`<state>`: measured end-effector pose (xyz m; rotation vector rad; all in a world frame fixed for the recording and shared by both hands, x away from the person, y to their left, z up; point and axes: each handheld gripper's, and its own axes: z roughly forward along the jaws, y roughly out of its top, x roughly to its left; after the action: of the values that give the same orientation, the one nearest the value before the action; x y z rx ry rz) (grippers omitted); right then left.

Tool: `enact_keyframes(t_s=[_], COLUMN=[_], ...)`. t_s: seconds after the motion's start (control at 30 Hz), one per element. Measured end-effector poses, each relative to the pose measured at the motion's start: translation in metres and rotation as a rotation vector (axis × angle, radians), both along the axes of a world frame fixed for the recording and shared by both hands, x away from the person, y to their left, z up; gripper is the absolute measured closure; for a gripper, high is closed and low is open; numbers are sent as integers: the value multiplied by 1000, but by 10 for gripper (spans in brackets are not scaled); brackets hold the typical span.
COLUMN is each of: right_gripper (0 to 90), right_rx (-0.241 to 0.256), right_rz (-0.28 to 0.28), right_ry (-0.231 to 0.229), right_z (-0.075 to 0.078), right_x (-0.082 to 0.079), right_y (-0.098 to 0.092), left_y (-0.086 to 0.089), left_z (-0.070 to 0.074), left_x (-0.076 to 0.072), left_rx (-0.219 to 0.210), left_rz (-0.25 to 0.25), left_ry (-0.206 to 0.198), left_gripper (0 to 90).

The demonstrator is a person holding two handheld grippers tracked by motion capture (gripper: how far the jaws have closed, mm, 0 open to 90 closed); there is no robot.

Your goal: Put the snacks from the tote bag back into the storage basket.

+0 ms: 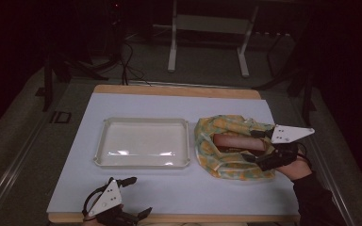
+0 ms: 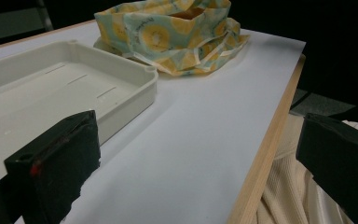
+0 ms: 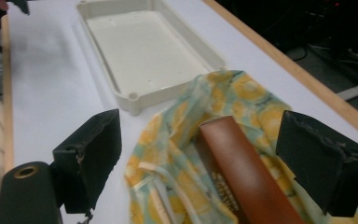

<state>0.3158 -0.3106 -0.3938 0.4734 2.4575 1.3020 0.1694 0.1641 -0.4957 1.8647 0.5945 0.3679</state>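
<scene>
High view puts the right gripper at three o'clock on the table, jaws spread wide on either side of a brown box, not pinching it. That box lies in a yellow patterned cloth bag, just right of a white tray. At seven o'clock, the left gripper rests near the table's edge, jaws apart and holding nothing.
</scene>
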Motion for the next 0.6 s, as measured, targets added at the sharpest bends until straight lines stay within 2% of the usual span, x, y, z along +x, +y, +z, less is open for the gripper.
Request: enact_keyframes(t_s=[0.33,0.4,0.6], right_gripper=[156,174,177], right_rx=[1,13,5], right_rz=[-12,-10,-20], right_ry=[-42,-33,-20], right_z=[13,14,16], right_x=[14,18,29], right_y=[-6,-7,-9], left_y=[0,0,0], left_z=[-1,-1,-1], left_x=[1,1,2], left_rx=[6,5,5], left_rz=[-6,-7,-6], left_ry=[0,1,1], left_gripper=[0,0,0])
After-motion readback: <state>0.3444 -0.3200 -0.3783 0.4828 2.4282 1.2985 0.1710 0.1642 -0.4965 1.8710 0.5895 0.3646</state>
